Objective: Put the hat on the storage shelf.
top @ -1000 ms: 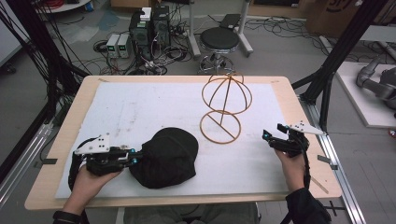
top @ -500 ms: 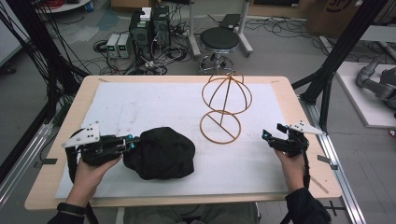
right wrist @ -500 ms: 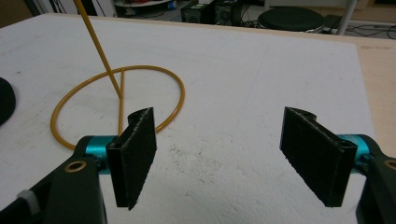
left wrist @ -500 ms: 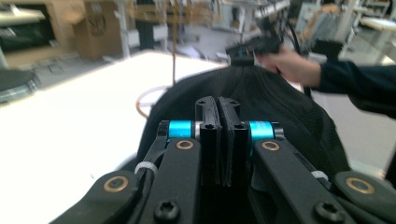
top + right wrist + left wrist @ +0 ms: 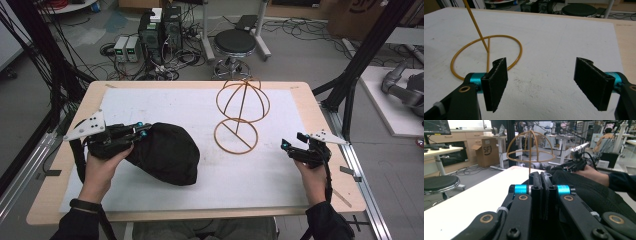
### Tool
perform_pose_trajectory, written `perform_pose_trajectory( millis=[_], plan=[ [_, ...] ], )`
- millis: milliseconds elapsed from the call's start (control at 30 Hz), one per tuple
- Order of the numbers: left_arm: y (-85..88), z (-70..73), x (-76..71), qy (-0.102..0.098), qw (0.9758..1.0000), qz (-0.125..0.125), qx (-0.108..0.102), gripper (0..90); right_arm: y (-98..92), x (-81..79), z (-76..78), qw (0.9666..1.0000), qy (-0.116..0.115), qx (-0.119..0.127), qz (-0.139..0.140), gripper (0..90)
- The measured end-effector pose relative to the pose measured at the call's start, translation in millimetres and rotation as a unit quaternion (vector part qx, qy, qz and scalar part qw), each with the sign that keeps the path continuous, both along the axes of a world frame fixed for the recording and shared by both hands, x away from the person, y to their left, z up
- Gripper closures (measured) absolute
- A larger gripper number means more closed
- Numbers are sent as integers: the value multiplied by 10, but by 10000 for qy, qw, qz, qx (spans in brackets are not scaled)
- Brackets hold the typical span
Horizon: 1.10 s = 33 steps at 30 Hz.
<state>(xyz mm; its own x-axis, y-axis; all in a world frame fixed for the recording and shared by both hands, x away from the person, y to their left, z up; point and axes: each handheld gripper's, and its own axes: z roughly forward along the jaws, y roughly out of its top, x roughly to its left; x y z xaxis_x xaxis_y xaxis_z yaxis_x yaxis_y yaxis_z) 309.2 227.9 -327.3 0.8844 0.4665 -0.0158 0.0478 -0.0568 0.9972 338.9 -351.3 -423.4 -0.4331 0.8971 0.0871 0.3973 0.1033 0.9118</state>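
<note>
Two grippers on my white table (image 5: 300, 100) right now. Biggest thing is the black hat (image 5: 167, 152), slumped at about 8 o'clock, long axis running 10 to 4. Wire hat stand (image 5: 240, 117) sits off its 2 o'clock side, near centre. My left gripper (image 5: 137, 131) has its jaws clamped on the hat's edge, so it's nearer. Right gripper (image 5: 286, 145) hangs wide open and empty at 4 o'clock.
</note>
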Motion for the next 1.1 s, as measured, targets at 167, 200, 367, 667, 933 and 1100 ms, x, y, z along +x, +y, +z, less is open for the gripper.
perform_pose_trajectory(
  millis=[167, 200, 367, 667, 933, 1100],
  plan=[
    [-36, 76, 71, -19, 10000, 55, -65, 874, 7, 4, -3, 10000, 11, 1, 30, 271],
    [-42, 86, 79, -36, 9999, 82, -83, 875, 9, 2, -1, 10000, 8, 3, 31, 271],
    [-50, 150, 111, -102, 9997, 102, -220, 875, 0, 0, -2, 10000, 0, 4, 26, 271],
    [-55, 375, 211, -345, 9978, 281, -485, 875, 8, 2, -2, 10000, 9, 0, 36, 271],
    [-104, 549, 405, -485, 9954, 648, -519, 876, -3, -2, 0, 10000, 0, 8, 35, 271],
    [-167, 623, 577, -454, 9937, 909, -478, 876, -16, -8, -2, 10000, -3, 25, 27, 271]
  ],
)
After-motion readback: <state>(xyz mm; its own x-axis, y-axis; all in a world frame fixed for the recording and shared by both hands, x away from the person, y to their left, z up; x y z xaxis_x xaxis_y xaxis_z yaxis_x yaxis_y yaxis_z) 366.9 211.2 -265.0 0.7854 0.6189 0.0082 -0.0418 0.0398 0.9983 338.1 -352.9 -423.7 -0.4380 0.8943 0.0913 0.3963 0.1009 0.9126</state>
